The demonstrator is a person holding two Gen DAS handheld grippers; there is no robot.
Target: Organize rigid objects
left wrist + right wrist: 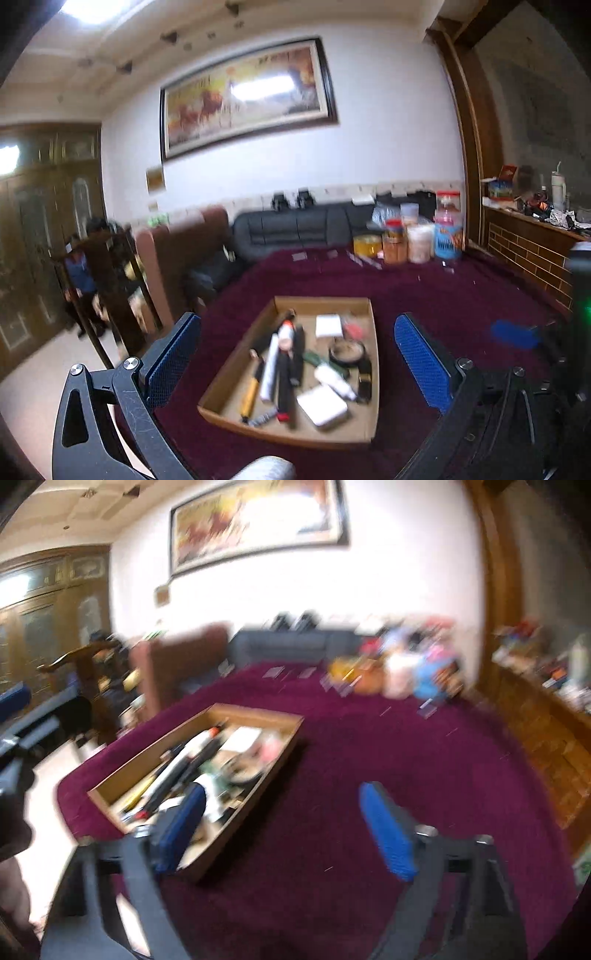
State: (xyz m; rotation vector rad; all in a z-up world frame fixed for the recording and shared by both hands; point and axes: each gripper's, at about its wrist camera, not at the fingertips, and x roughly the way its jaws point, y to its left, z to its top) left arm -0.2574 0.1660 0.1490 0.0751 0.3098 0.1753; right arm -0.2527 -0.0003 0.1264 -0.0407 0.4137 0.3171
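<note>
The left gripper [297, 360] hangs above the tray [236, 360] with its blue pads wide apart and nothing between them. The right gripper [284, 830] is likewise spread, empty, over bare cloth [369, 746] just right of the tray [155, 746]; its left pad overlaps the tray's near right corner in view, contact unclear. The tray is a shallow cardboard box lying on the dark red cloth [443, 295] that covers the table. It holds the task items, packed loosely and partly overlapping: a white tube [269, 367] with an orange-white cap, a yellow-handled tool [249, 397], a black stick [284, 380], a white square box [328, 325], a round tin [346, 352], a white bottle [334, 380], and a white flat box [322, 405] at the near side. Jars [421, 236] stand in a group at the table's far edge; the blue label on one is too blurred to read. A framed picture [247, 96] hangs on the wall, its writing illegible. The right view is motion-blurred throughout.
</note>
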